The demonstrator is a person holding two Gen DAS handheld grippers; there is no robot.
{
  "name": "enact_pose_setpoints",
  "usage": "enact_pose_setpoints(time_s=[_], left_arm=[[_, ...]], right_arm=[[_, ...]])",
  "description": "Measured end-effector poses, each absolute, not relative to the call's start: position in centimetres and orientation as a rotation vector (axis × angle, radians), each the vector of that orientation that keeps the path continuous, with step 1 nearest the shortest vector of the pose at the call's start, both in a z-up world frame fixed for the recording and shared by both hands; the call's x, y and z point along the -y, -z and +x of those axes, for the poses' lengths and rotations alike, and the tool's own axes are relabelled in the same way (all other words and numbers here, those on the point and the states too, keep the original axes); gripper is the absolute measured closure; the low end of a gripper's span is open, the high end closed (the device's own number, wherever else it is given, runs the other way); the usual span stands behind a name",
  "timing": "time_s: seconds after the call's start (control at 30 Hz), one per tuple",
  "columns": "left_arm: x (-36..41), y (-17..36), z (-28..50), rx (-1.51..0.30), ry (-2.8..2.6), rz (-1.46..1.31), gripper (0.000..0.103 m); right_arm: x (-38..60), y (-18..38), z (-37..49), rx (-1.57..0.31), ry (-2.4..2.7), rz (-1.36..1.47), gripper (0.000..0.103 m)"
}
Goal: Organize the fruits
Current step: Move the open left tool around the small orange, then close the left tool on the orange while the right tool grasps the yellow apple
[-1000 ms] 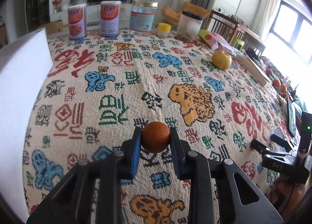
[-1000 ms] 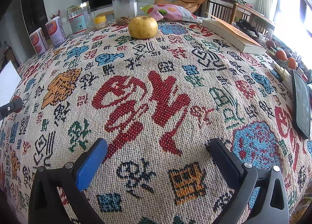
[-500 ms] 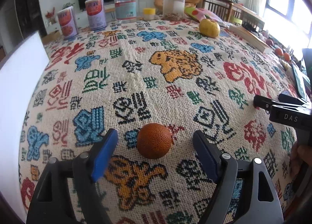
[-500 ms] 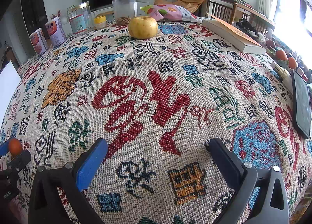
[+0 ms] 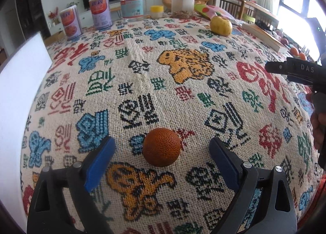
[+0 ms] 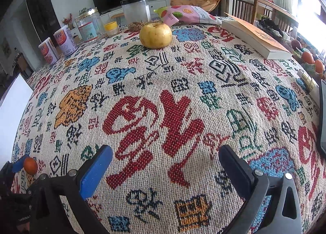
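A small orange fruit (image 5: 161,147) rests on the patterned tablecloth (image 5: 142,75) between the wide-open fingers of my left gripper (image 5: 162,153), touching neither pad. It also shows at the far left of the right wrist view (image 6: 30,165). A yellow apple (image 6: 155,35) sits at the far side of the table, also in the left wrist view (image 5: 221,25). My right gripper (image 6: 165,159) is open and empty above the cloth, well short of the apple. It shows at the right edge of the left wrist view (image 5: 293,70).
Two cans (image 5: 85,20), a clear jar (image 5: 132,3), a small yellow-lidded jar (image 5: 156,11), a black-lidded container (image 5: 182,2), a snack bag (image 6: 187,14) and a book (image 6: 256,37) line the far side. A white board (image 5: 18,91) stands at left. A dark tablet (image 6: 322,116) lies at right.
My left gripper opened and let go of the orange fruit, which now sits on the cloth between the fingers. My right gripper has moved forward toward the apple.
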State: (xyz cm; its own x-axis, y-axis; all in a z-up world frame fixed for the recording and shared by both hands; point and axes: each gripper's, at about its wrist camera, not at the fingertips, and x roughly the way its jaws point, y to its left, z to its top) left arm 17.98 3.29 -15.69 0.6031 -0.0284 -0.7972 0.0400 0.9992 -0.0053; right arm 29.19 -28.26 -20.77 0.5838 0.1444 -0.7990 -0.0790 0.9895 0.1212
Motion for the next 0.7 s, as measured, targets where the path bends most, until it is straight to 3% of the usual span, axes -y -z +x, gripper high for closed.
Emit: enact_pose_setpoints(time_s=[0.23,0.53,0.57,0.6,0.63,0.7], left_arm=[[-3.3,15.7,18.0,-0.923,0.038,0.014,0.008],[-3.4,15.7,18.1,-0.924,0.033,0.019,0.006],[-3.4,15.7,18.1,-0.924,0.033,0.018,0.006],[-3.4,15.7,18.1,-0.924,0.033,0.019,0.006],[-3.4,15.7,18.1,-0.924,0.033,0.018,0.006],[-3.4,15.8,18.1,-0.924,0.033,0.018,0.006]], right_arm=[[26.6,17.8,41.8,-0.836,-0.189,0.092,0.000],[21.9,21.2,51.8,-0.976,-0.139,-0.022,0.002],[21.8,21.5,51.9,-0.978,-0.136,-0.024,0.007],[21.7,21.4,51.9,-0.962,-0.107,-0.043,0.027],[21.7,21.3,51.8,-0.941,-0.095,-0.054,0.033],[21.9,21.3,51.6,-0.942,-0.112,-0.031,0.033]])
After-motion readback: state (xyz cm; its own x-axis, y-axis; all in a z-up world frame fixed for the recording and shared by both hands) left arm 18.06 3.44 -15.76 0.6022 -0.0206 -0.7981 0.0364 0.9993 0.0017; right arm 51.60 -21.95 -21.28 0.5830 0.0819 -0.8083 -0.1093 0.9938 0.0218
